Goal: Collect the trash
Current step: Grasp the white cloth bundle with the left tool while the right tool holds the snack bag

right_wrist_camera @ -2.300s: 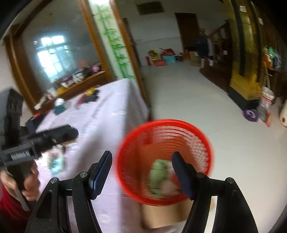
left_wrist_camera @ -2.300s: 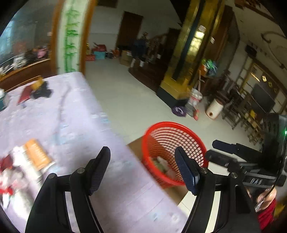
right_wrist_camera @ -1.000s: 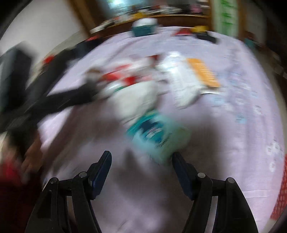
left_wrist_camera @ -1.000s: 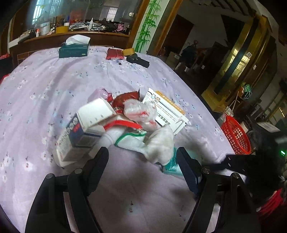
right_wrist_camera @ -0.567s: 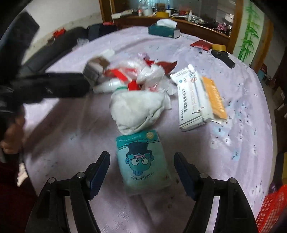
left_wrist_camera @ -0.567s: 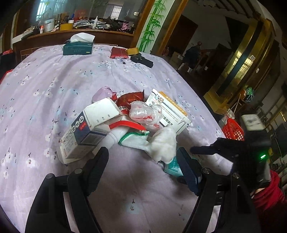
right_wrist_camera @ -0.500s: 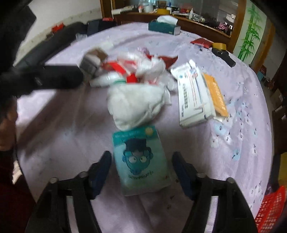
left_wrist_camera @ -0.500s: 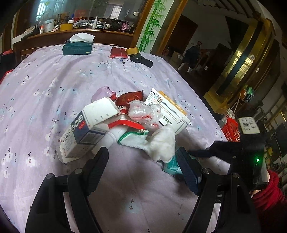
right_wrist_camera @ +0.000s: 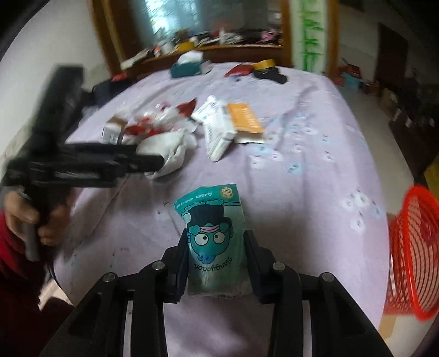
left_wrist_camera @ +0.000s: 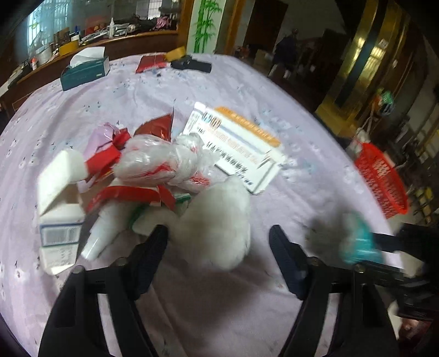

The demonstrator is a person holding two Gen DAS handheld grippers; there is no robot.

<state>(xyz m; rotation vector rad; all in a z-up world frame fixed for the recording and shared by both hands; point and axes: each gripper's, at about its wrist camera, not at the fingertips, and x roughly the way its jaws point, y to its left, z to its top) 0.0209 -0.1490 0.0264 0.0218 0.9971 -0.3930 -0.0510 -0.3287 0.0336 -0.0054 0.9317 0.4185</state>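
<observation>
One teal packet (right_wrist_camera: 215,241), one red basket (right_wrist_camera: 414,252), one tissue box (left_wrist_camera: 83,71), two grippers (left_wrist_camera: 218,247) (right_wrist_camera: 215,247)

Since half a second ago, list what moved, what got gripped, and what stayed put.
The right gripper closed on the teal packet and lifted it off the purple tablecloth, back from the pile. The left gripper, still open, moved in until the white crumpled wad sits between its fingers. The white and orange box, green tissue box and red basket stayed put.

Soft daylight, fisheye views, patches of motion blur

Light comes from the window (right_wrist_camera: 175,16) behind the table (right_wrist_camera: 301,170); edges bend and darken to black corners. The left gripper (right_wrist_camera: 153,162) and teal packet (left_wrist_camera: 359,241) smear; the tissue wad (left_wrist_camera: 216,222) looks soft.
</observation>
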